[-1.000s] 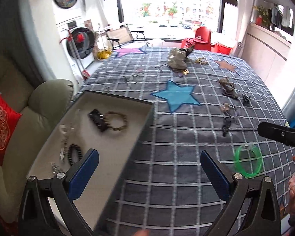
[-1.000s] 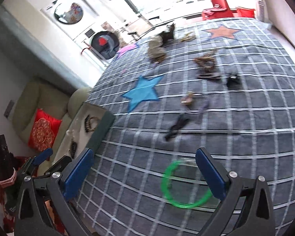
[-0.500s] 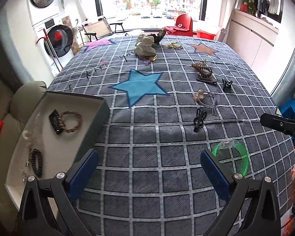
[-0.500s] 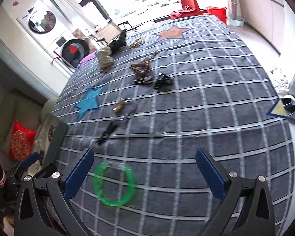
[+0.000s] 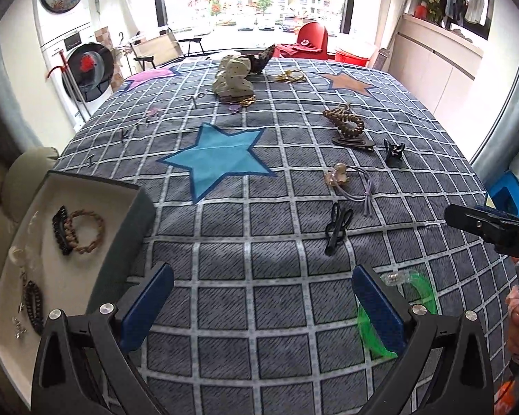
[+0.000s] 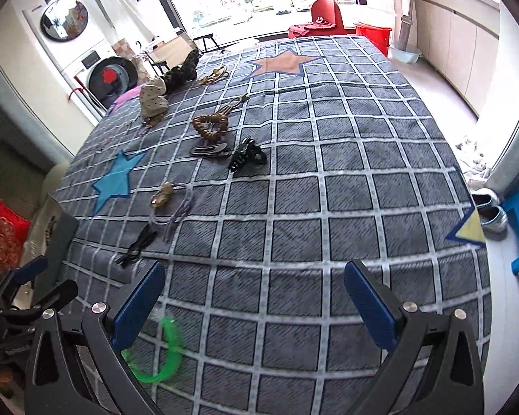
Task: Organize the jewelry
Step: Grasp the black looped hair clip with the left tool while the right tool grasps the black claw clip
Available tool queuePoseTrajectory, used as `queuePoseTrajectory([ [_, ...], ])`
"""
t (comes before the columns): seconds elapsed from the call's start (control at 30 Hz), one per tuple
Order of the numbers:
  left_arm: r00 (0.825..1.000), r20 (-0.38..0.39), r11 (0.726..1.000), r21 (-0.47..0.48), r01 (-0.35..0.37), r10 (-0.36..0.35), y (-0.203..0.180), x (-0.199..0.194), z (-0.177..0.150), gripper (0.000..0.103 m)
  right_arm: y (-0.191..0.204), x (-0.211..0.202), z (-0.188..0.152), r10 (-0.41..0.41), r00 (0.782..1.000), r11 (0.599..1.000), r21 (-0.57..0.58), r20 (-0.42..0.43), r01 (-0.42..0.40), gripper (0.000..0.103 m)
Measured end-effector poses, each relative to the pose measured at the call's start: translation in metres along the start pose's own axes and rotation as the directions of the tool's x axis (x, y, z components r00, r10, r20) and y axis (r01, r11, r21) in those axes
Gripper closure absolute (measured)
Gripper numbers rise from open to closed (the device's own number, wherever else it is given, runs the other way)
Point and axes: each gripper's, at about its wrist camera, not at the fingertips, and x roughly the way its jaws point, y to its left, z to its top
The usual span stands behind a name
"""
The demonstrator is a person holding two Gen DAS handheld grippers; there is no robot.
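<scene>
1. Done so far: the white-lined tray (image 5: 86, 186) at the left edge of the bed holds a black claw clip (image 5: 61, 231) touching a braided tan bracelet (image 5: 88, 231), a dark beaded bracelet (image 5: 34, 306), and a few small pale or metallic pieces I cannot identify
2. Most of the jewelry is not yet sorted. It lies on the grey checked bedspread (image 5: 259, 297)
3. Nearest: a green translucent bangle (image 5: 424, 287), partly hidden behind the left gripper's right finger and, in the right wrist view (image 6: 171, 340), beside the right gripper's left finger
4. Further up, in a loose line: a black hair clip (image 5: 336, 226), a purple hair tie with a pale charm (image 5: 349, 181), a small black claw clip (image 5: 394, 152), a flat brown barrette (image 5: 353, 141) and a brown beaded bracelet (image 5: 344, 121)
5. At the far end: a polka-dot fabric scrunchie (image 5: 232, 79), a dark lacy piece (image 5: 259, 60) and gold chains (image 5: 290, 76)
6. The left gripper (image 5: 263, 302) has its fingers spread wide and holds nothing
7. The right gripper (image 6: 254, 302) likewise has its fingers wide apart and is empty
8. Judgement: early in the job, with only a few pieces put away and most left; the green bangle looks the handiest next pick
</scene>
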Motion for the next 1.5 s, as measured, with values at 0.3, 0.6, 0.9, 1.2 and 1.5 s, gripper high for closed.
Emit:
queuePoseTrajectory([
  [0.3, 0.999, 0.01, 0.997, 0.071, 0.038, -0.038, -0.023, 0.022, 0.016, 0.006, 0.001, 0.018, 0.023, -0.041, 0.999, 0.999, -0.032, 0.015, 0.042, 0.003],
  [0.6, 0.995, -0.047, 0.988, 0.127, 0.088, -0.083, -0.039, 0.046, 0.018, 0.032, 0.012, 0.045, 0.045, -0.056, 0.998, 0.996, -0.066, 0.003, 0.056, 0.012],
  [0.9, 0.993, -0.062, 0.981, 0.161, 0.111, -0.102, -0.052, 0.055, 0.02, 0.046, 0.022, 0.07, 0.06, -0.117, 0.993, 0.99, -0.075, 0.027, 0.119, 0.018],
  [1.2, 0.992, -0.053, 0.973, 0.193, 0.125, -0.117, -0.06, 0.052, 0.019, 0.082, 0.029, 0.077, 0.068, -0.187, 0.98, 0.977, -0.09, 0.065, 0.192, 0.053],
  [1.5, 0.988, -0.054, 0.977, 0.149, 0.152, -0.145, -0.053, 0.05, 0.017, 0.082, 0.021, 0.07, 0.063, -0.169, 0.983, 0.983, -0.062, 0.064, 0.173, 0.079],
])
